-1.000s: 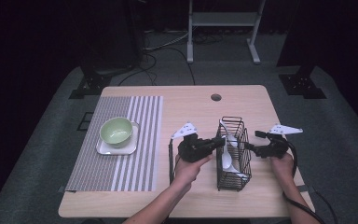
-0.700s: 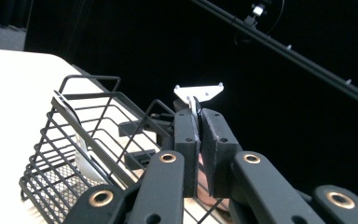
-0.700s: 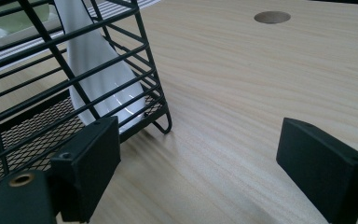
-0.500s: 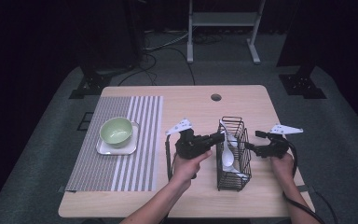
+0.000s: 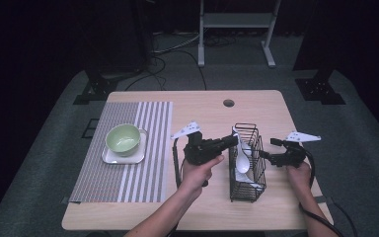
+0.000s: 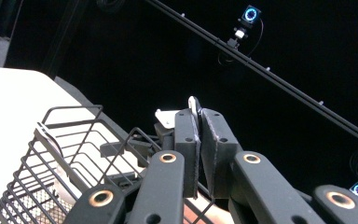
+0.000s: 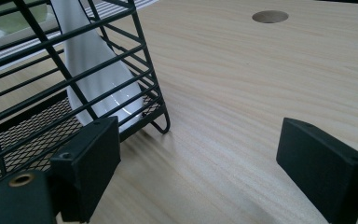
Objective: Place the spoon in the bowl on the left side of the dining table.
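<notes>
High view, read from left to right with the wire basket [image 5: 246,165] as the landmark: well to its left lies a striped placemat [image 5: 123,148] carrying a green bowl [image 5: 123,137] on a small white plate [image 5: 124,156]. Just left of the basket, the left gripper [image 5: 233,140] reaches over the basket's near-left rim, its jaws pressed together on the upper end of the handle of a white spoon [image 5: 242,160] that stands tilted inside the basket, bowl end down. In the left gripper view the pads [image 6: 186,140] meet on a thin white edge, the spoon's handle tip, above the basket's wire rim. Just right of the basket, the right gripper [image 5: 264,155] hovers low over the wooden table [image 5: 217,113] with its jaws spread wide and nothing between them; in the right gripper view the basket's corner foot sits beside its near pad [image 7: 93,158].

The spoon looks like glazed ceramic or hard plastic: stiff, light, smooth and probably slippery, likely to chip if knocked against the wire. The handle's flat upper end seems the sound place to grip, as it stands clear of the bars. The basket looks light and may tip or slide as the spoon lifts, so bracing its right side would help.
</notes>
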